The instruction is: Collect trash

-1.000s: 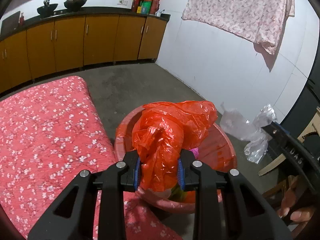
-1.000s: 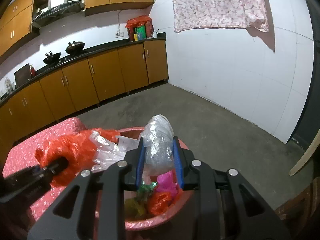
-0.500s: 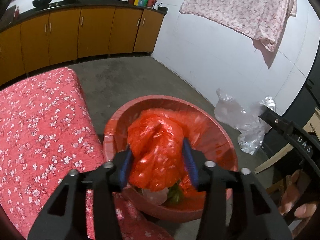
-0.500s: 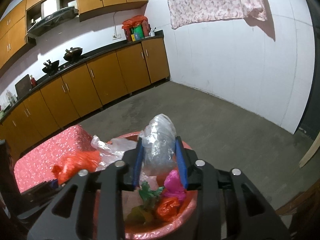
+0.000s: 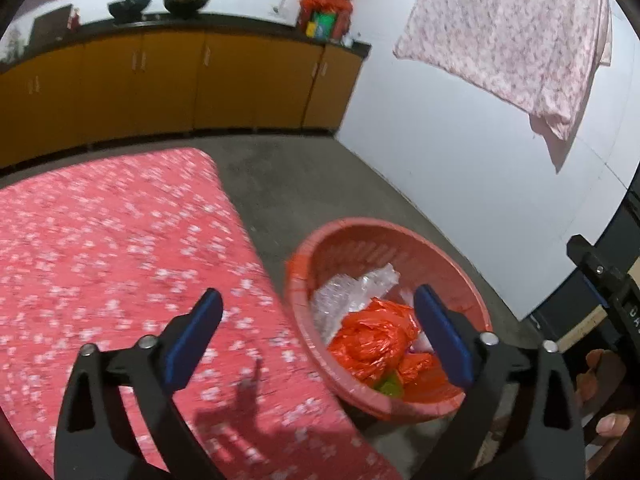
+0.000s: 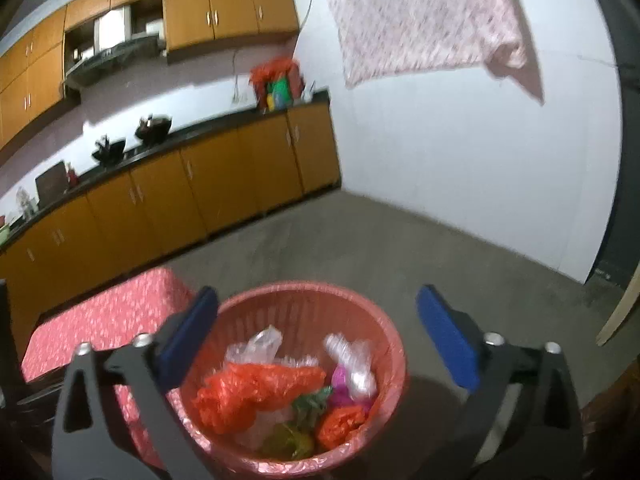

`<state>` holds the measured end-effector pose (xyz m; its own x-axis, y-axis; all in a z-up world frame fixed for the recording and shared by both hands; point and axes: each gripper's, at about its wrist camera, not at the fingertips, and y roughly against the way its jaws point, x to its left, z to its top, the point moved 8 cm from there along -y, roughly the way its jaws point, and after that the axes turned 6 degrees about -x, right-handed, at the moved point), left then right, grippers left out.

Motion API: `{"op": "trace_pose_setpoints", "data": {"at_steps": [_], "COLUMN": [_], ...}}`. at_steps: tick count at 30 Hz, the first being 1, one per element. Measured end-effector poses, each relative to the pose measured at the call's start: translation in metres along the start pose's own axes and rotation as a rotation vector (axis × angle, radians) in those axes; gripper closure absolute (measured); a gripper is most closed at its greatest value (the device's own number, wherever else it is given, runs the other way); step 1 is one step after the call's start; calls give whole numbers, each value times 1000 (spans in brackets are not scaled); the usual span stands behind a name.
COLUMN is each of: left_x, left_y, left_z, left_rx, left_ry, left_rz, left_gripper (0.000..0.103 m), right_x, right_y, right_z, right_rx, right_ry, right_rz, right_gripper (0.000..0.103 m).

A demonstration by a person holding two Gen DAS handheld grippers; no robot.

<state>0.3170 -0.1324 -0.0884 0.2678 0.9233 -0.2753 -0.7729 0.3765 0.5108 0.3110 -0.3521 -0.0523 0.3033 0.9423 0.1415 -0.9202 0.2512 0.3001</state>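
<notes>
A red plastic basket (image 5: 352,240) stands on the floor beside the bed; it also shows in the right wrist view (image 6: 304,296). In it lie an orange plastic bag (image 5: 372,340) (image 6: 256,388), a clear plastic bag (image 5: 352,288) (image 6: 260,344), a crushed clear bottle (image 6: 352,364) and smaller pink, green and orange scraps. My left gripper (image 5: 318,336) is open and empty, above the basket's left rim. My right gripper (image 6: 318,336) is open and empty, above the basket.
A bed with a red flowered cover (image 5: 112,248) lies left of the basket. Orange kitchen cabinets (image 6: 208,184) line the far wall. A pink cloth (image 5: 512,32) hangs on the white wall. Grey floor (image 6: 400,248) lies beyond the basket.
Both grippers opened. The orange bag dropped from the left gripper and the clear plastic from the right one into the basket. Both grippers rose and pulled back.
</notes>
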Motion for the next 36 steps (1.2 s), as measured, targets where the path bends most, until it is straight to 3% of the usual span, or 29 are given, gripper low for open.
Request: {"op": "trace_pose_setpoints", "data": {"at_steps": [6,10,17,28,36], "left_x": [22,35,45,52,49], "left_y": [66,114,181,232,245], "left_z": [9,10,-9,-37,-52], "left_rx": [-109,-183,-259,-307,-323], "left_ry": [-49,-79,-150,-142,-171], "left_rz": [77,151,245,314,357], "left_gripper": [2,2,2,2,2], "right_x": [19,34,59,77,80], "right_y": [50,83,144,204,230], "right_z": [9,6,-12,-36,-48], "right_rx": [-79,-77,-73,-59,-68], "right_ry": [130,162,178,193,202], "right_rz": [-47,-48,41,129,130], "right_gripper": [4,4,4,4,4]}}
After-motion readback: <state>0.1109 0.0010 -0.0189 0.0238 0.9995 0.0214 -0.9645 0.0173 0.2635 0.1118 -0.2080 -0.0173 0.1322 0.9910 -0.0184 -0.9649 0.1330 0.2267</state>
